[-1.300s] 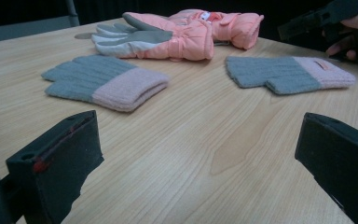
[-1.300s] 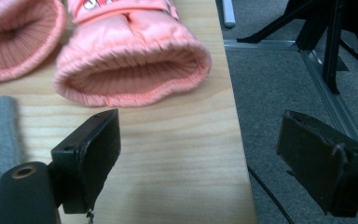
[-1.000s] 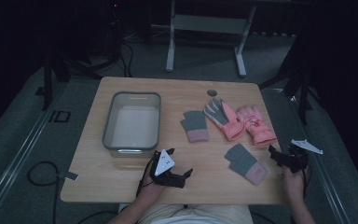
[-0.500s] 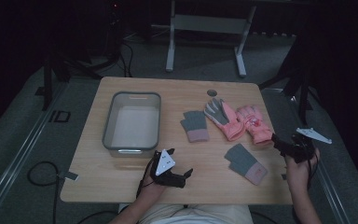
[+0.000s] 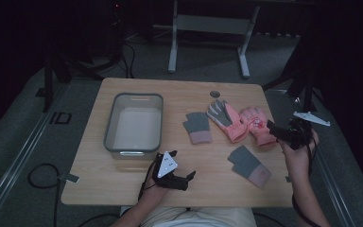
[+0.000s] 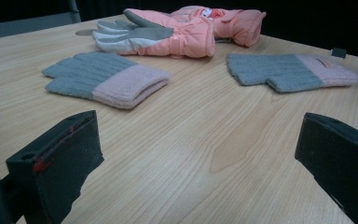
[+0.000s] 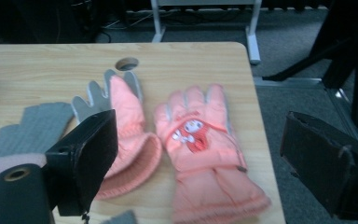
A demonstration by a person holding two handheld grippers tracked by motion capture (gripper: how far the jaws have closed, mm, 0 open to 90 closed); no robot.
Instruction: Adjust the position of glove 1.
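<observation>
Two pink ski gloves lie at the table's right: one palm-up (image 5: 227,119) (image 7: 121,116), one with a cartoon patch (image 5: 256,125) (image 7: 200,140). A grey-and-pink knit glove (image 5: 198,126) (image 6: 107,77) lies mid-table, and its mate (image 5: 249,164) (image 6: 289,71) lies nearer the front. My right gripper (image 5: 273,129) (image 7: 200,149) hovers open just right of the patched glove, jaws pointing at it and holding nothing. My left gripper (image 5: 189,178) (image 6: 196,154) rests low near the front edge, open and empty, facing the knit gloves.
A grey rectangular bin (image 5: 111,124) stands empty on the left half of the wooden table (image 5: 123,179). A round cable hole (image 5: 215,93) sits near the far edge. Beyond the table are a metal frame leg (image 5: 172,42) and floor cables.
My right gripper has risen and moved away from the front edge, up beside the pink ski gloves. The left gripper and all gloves stay put.
</observation>
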